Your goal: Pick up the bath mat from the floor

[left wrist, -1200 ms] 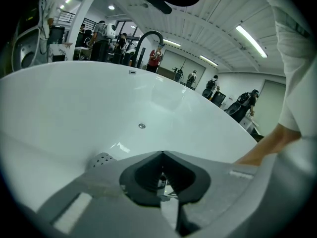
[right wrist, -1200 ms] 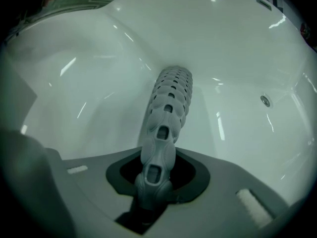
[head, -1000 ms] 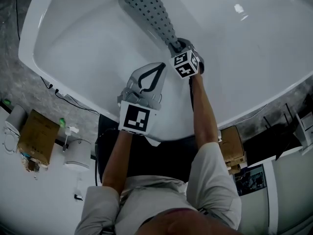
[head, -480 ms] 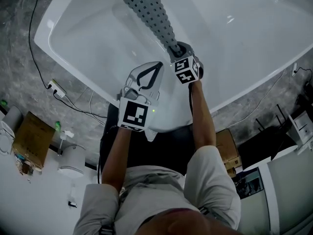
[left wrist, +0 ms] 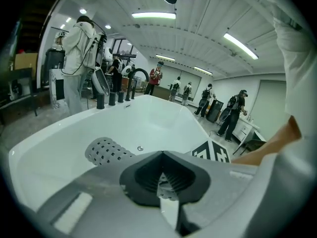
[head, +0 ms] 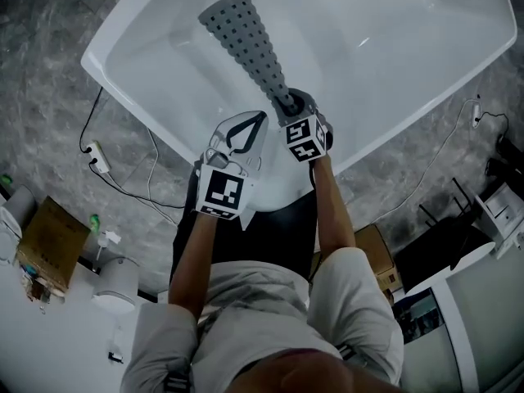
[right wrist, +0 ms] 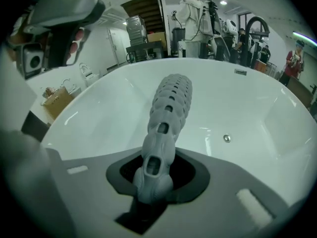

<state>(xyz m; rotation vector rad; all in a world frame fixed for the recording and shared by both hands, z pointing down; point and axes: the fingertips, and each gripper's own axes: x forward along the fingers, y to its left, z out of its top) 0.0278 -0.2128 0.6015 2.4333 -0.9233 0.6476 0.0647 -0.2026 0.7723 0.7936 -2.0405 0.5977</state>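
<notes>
- Right gripper (right wrist: 153,182): jaws clamped on the bunched end of the grey, hole-punched rubber bath mat (right wrist: 171,100).
- Mat hangs from that grip over the glossy white bathtub (right wrist: 99,113), not on the floor.
- Left gripper (left wrist: 161,155): jaws together, empty, just beside.
- Risk: one narrow pinch on floppy rubber; a swing could slip it out.
- Mat is soft and curls into a tube.

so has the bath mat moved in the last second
Yes. Held by the right gripper, the bath mat has come up, away from the bathtub: it looks bigger against the tub than before.
</notes>
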